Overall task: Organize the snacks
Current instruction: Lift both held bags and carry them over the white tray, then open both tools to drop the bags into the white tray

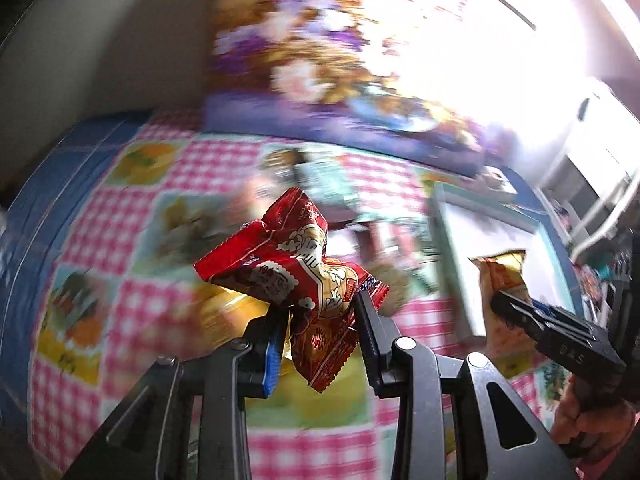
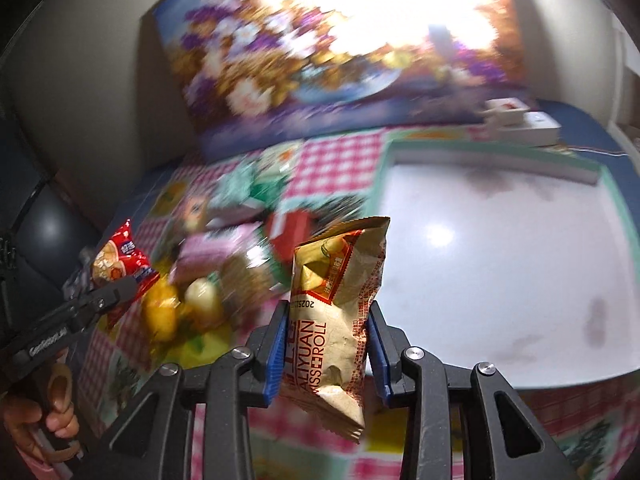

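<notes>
Left claw (image 1: 320,320) clenched on a red snack packet (image 1: 296,264), held up above the checked worktop (image 1: 160,184) near its left edge. Right claw (image 2: 328,340) clamped around a beige Swiss-roll packet (image 2: 340,300), lifted beside the white tray (image 2: 500,248) (teal-rimmed) toward the worktop's right edge. Between them, a blurred heap of snacks (image 2: 240,248) on the cloth. Behind, a floral picture (image 2: 320,60) at the far edge.

bare white tray (image 2: 500,240) floor open on the right, heaped snack pile (image 2: 240,248) crowding its left side
</notes>
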Motion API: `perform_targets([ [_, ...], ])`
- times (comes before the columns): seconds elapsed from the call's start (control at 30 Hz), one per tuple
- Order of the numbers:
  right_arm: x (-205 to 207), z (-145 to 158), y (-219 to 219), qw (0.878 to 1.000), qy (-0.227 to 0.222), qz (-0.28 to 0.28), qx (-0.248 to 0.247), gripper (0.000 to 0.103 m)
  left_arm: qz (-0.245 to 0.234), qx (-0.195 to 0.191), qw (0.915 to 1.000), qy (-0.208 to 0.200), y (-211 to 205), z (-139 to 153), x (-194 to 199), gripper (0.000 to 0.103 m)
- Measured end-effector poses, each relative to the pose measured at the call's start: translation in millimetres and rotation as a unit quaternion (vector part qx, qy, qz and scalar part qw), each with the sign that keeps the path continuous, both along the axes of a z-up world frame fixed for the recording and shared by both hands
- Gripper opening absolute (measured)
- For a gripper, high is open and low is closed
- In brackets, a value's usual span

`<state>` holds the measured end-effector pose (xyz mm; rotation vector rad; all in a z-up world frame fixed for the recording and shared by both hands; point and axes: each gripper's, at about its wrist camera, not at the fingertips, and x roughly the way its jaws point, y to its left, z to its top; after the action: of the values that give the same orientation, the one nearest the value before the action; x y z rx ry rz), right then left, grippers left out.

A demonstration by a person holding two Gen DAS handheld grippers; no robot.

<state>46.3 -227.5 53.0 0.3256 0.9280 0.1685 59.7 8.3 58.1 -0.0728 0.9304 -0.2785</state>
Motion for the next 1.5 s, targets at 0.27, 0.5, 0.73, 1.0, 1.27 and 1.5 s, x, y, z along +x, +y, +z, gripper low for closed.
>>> perform_targets([
  [0.27, 21, 2, -78, 0.996, 0.011, -0.085, -0.029, 0.039, -0.102, 0.004, 0.9948, 0.011, -95, 5, 32, 0.035],
  [0.5, 40, -6, -137, 0.99, 0.034, -0.132, -0.047, 0.039, -0.146, 0.012, 0.9886, 0.036, -166, -6, 65, 0.035],
  [0.73, 63, -19, -173, 0.984, 0.064, -0.154, -0.062, 0.039, -0.149, 0.008, 0.9861, 0.074, -215, -23, 100, 0.035],
  [1.0, 84, -31, -190, 0.982, 0.089, -0.16, -0.055, 0.04, -0.15, 0.009, 0.9844, 0.092, -259, -33, 124, 0.036],
  [1.27, 87, -23, -191, 0.981, 0.091, -0.16, -0.066, 0.041, -0.139, 0.008, 0.9863, 0.089, -260, -26, 124, 0.062],
  [1.5, 83, -18, -185, 0.98, 0.098, -0.162, -0.068, 0.062, -0.096, -0.001, 0.9915, 0.087, -234, -12, 124, 0.074],
])
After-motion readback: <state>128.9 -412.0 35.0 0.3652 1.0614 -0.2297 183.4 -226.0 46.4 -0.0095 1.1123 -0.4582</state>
